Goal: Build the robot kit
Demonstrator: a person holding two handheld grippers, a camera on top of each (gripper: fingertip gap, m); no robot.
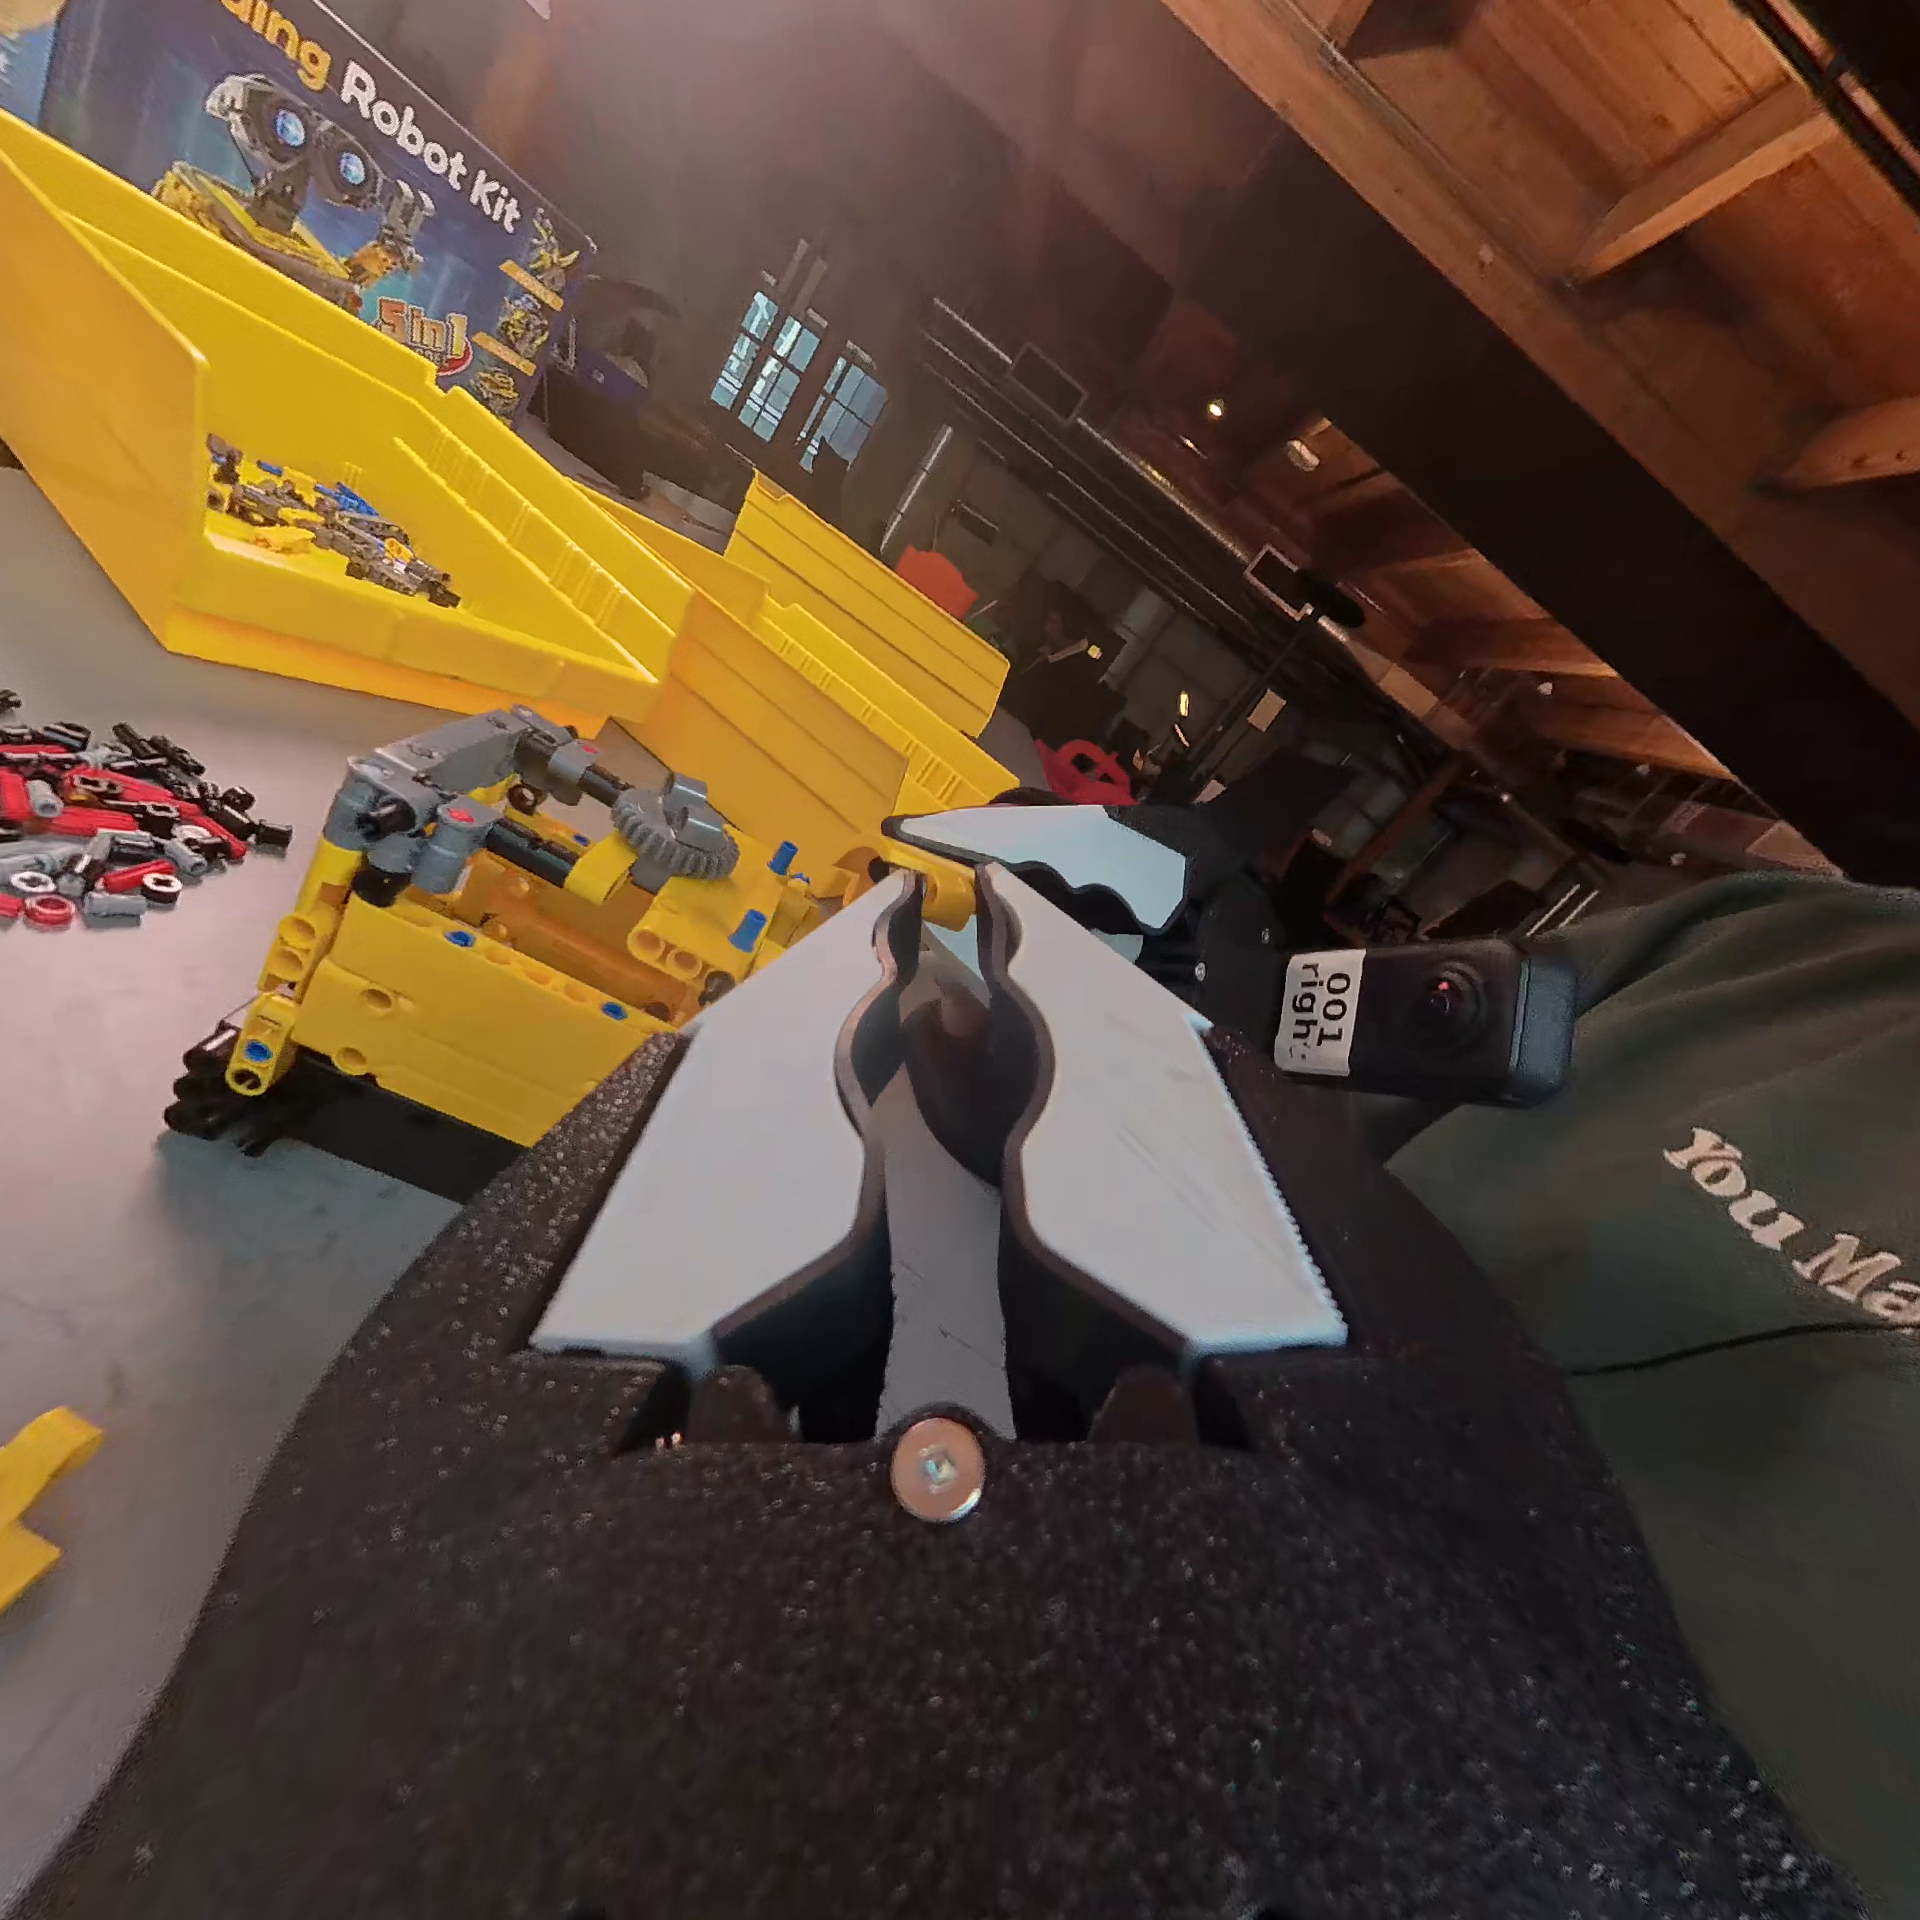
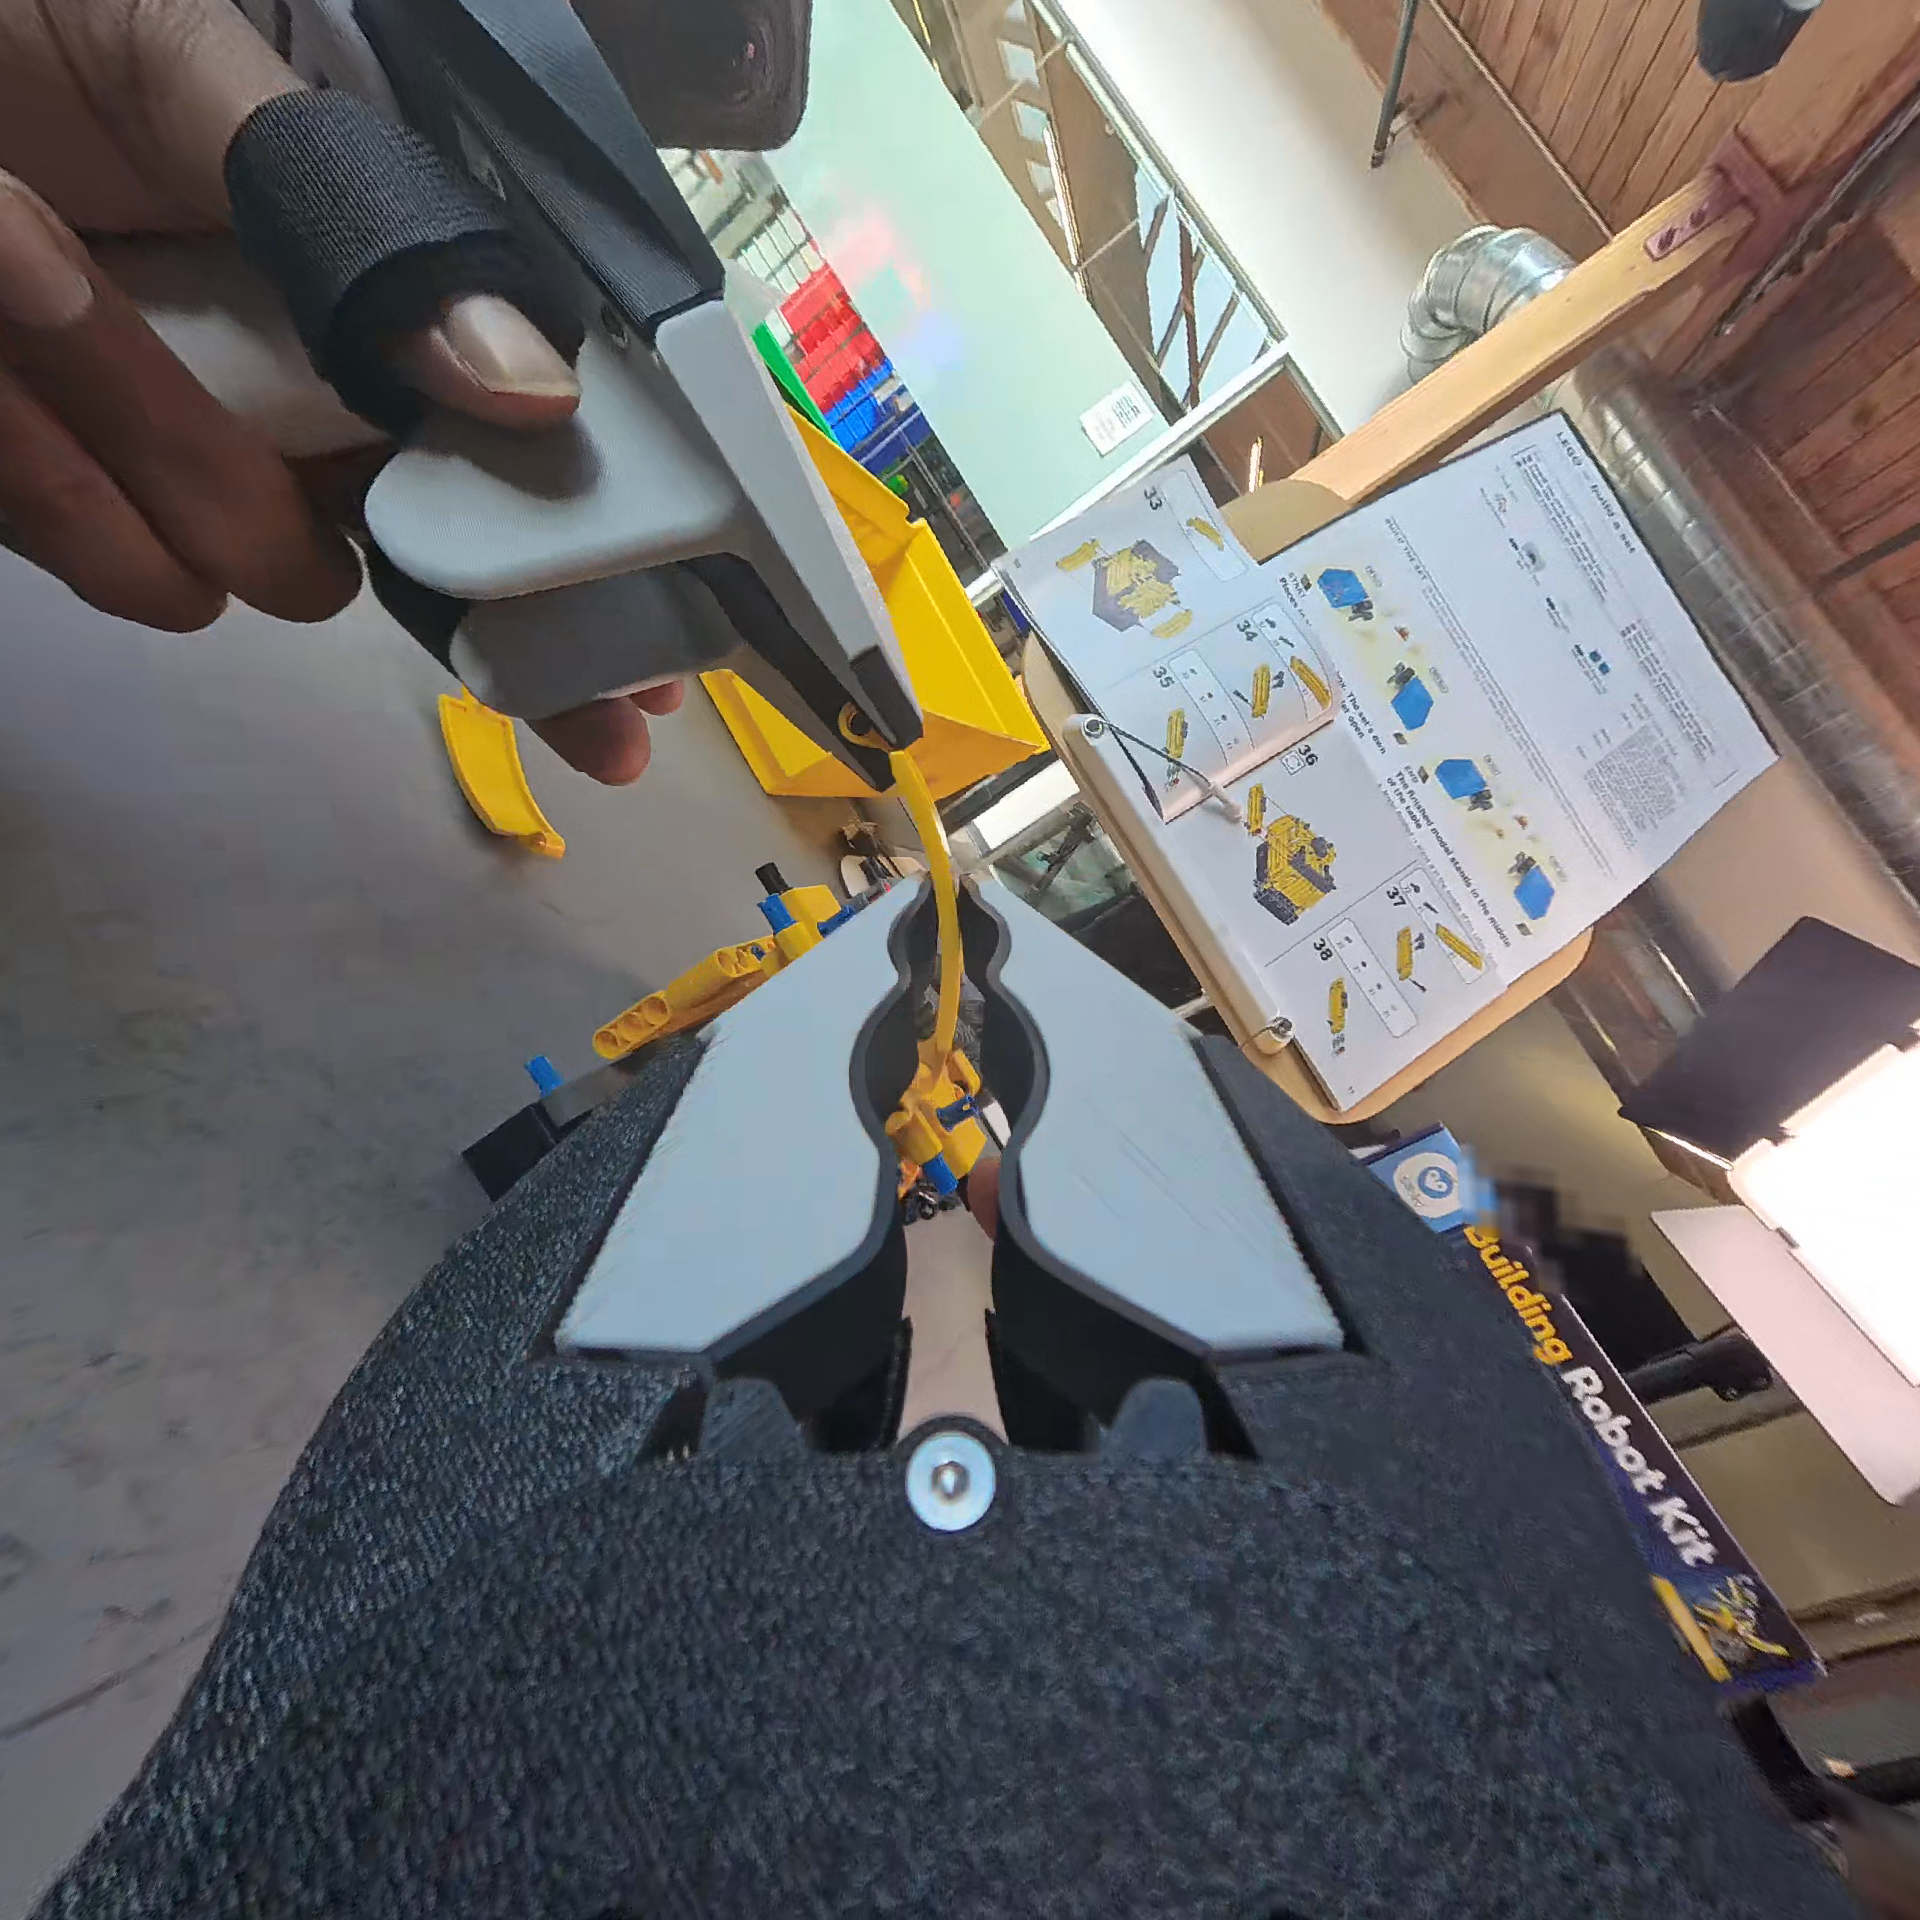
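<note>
Yellow curved strip (image 2: 938,883) pinched at its top end by left tool (image 2: 876,740), lower part running between nearly closed right tool (image 2: 943,896) fingers. Just beyond on grey table (image 1: 94,1039), yellow brick model (image 1: 499,935); farther, yellow bins (image 1: 436,540), instruction booklet (image 2: 1403,748).

My grey, wavy-edged fingers (image 1: 1132,1164) on speckled black bodies, one silver screw (image 1: 937,1473) each, dark green sleeve (image 1: 1714,1143).

A grey tabletop (image 1: 125,1039) is seen below the grippers. Wooden beams (image 1: 1558,156) and paned windows (image 1: 800,384) are seen ahead of the left gripper; a silver duct (image 2: 1475,281) and a bright lamp (image 2: 1829,1174) are seen right of the right gripper.
</note>
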